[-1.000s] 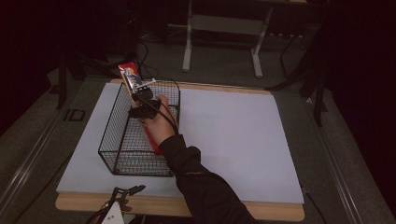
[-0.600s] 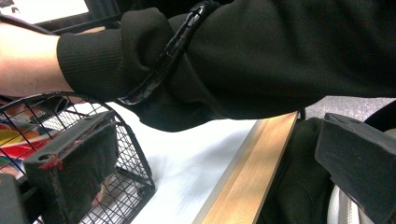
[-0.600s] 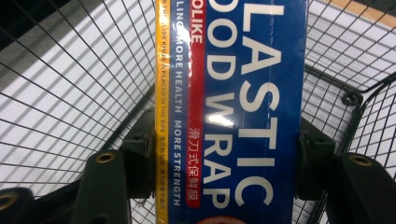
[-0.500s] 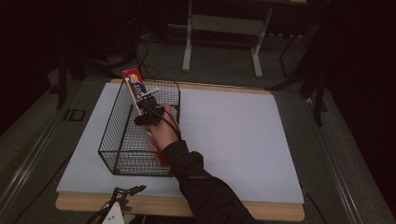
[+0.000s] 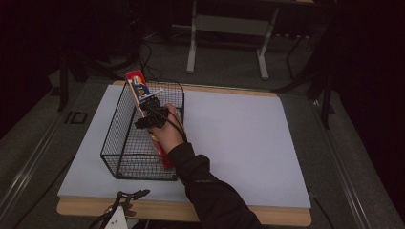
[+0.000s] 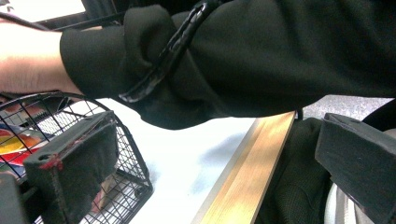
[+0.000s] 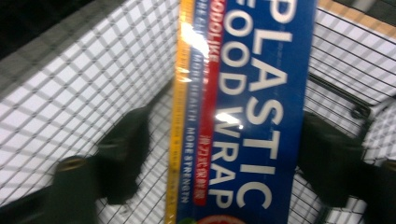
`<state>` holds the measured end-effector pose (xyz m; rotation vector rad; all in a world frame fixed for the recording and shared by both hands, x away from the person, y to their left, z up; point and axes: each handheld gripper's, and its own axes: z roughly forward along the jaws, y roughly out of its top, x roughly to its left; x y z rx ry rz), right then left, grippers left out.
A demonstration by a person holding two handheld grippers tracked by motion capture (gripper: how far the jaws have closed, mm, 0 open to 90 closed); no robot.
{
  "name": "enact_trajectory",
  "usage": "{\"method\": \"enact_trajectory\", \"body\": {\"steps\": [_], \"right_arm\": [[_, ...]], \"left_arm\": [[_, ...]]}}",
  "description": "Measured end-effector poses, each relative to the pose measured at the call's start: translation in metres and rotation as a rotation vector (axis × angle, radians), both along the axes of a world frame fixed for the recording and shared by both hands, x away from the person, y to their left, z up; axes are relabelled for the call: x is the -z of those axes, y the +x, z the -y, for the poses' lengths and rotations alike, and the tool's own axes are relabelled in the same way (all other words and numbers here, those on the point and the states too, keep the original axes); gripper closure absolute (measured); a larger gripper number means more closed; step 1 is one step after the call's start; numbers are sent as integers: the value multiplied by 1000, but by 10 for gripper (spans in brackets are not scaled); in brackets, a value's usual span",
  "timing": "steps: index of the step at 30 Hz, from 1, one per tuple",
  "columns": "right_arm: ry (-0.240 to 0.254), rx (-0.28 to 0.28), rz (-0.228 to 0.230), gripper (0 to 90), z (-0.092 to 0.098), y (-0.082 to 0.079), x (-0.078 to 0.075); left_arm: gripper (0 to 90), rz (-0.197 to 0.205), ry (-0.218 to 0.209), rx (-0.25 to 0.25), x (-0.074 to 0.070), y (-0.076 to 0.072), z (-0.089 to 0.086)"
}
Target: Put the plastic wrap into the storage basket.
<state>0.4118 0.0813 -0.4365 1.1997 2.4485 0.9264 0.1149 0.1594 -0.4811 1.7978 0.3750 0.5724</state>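
One long box (image 7: pixel 252 112) carries all the readable print: "PLASTIC FOOD WRAP" in white on blue, with "MORE STRENGTH" and "MORE HEALTH" in small letters down a yellow and red strip beside it; a few Chinese characters there are too small to read. Starting at the left of the table (image 5: pixel 248 138), a black wire basket (image 5: pixel 122 143) stands on the white top, near its left edge. The box leans inside the basket, its upper end poking out over the far rim and its lower end hidden behind the person's hand (image 5: pixel 169 136). That hand holds the right gripper (image 5: pixel 152 114), whose jaws sit spread on either side of the box with a gap showing on both sides. A dark sleeve (image 5: pixel 210 191) runs back to the bottom edge. Low at the near edge the left gripper (image 5: pixel 125 202) hangs off the table, jaws parted and empty; from its own camera the sleeve blocks most of what lies beyond.
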Motion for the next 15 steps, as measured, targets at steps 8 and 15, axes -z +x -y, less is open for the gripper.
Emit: {"method": "enact_trajectory", "body": {"steps": [8,15], "right_arm": [[75,-69,17,118,20,-4,-13],[101,-146,92,132,54,-15,-25]], "left_arm": [[1,-2,3,4,1,0,1],[1,-7,15,10,1,1,2]]}}
